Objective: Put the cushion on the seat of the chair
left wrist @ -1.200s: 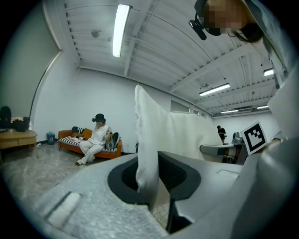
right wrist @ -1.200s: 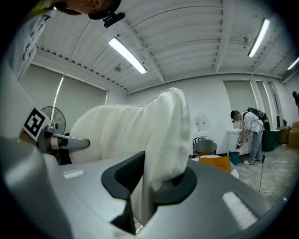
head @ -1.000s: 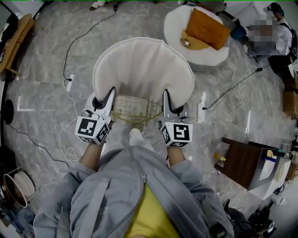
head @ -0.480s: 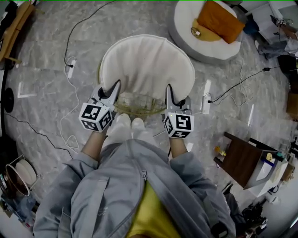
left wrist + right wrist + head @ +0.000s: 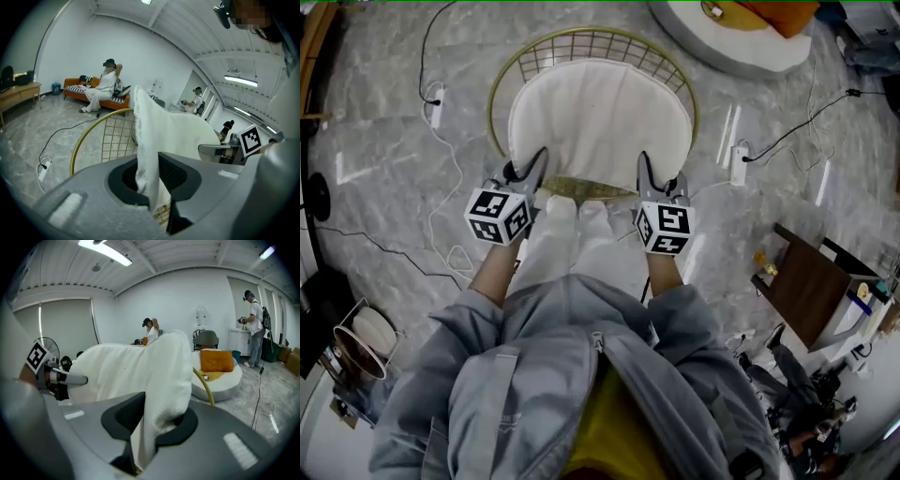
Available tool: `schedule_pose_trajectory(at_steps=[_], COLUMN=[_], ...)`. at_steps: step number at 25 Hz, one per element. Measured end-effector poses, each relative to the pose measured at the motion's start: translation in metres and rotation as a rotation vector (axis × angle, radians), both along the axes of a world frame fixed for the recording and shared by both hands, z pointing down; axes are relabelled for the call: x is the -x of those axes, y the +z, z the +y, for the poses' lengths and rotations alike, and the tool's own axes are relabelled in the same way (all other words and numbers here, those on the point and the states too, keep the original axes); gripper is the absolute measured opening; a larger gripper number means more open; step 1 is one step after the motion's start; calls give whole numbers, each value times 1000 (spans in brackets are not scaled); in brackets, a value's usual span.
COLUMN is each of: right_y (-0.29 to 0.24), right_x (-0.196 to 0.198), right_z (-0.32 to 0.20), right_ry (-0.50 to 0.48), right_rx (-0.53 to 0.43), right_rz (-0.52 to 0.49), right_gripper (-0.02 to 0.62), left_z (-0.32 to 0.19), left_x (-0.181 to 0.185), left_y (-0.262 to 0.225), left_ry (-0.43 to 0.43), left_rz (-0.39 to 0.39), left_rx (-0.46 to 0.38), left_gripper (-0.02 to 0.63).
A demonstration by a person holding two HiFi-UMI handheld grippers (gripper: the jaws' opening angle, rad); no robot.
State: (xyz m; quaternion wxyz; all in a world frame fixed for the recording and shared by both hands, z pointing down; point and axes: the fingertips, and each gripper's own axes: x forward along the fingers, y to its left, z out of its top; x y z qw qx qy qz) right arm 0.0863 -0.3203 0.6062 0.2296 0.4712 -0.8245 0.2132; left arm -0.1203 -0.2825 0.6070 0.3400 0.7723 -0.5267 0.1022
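A round cream cushion [image 5: 600, 117] lies low inside the gold wire chair [image 5: 592, 42], whose curved back rim shows beyond it. My left gripper [image 5: 534, 165] is shut on the cushion's near left edge and my right gripper [image 5: 647, 169] is shut on its near right edge. In the left gripper view the white cushion [image 5: 149, 140] is pinched between the jaws, with the gold wire frame [image 5: 101, 138] behind it. The right gripper view has a thick fold of the cushion [image 5: 161, 380] clamped in the jaws. The seat under the cushion is hidden.
Cables and power strips [image 5: 738, 164] lie on the marble floor either side of the chair. A white round lounger with an orange pillow [image 5: 741, 28] stands far right, a dark wooden side table [image 5: 811, 291] to my right. People stand and sit in the background.
Both grippers have sunk with the cushion, which has dropped from above the chair down into it. The chair's gold back rim now shows beyond the cushion.
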Motion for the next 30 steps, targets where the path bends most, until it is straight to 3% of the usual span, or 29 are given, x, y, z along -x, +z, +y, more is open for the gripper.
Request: schedule_pose_trajectory(at_steps=[19, 27, 30], right_y=[177, 225, 233], right_x=[-23, -29, -30], right_z=[50, 65, 67], right_ry=[-3, -64, -80], right_rx=[320, 438, 458], right_rz=[65, 119, 137], right_gripper=[77, 86, 89], left_z=[49, 64, 68], left_x=[-18, -23, -23], left_y=[178, 225, 236], left_ry=[64, 132, 111], left_rz=[56, 47, 77], left_rx=[292, 405, 447], left_gripper=[64, 71, 71])
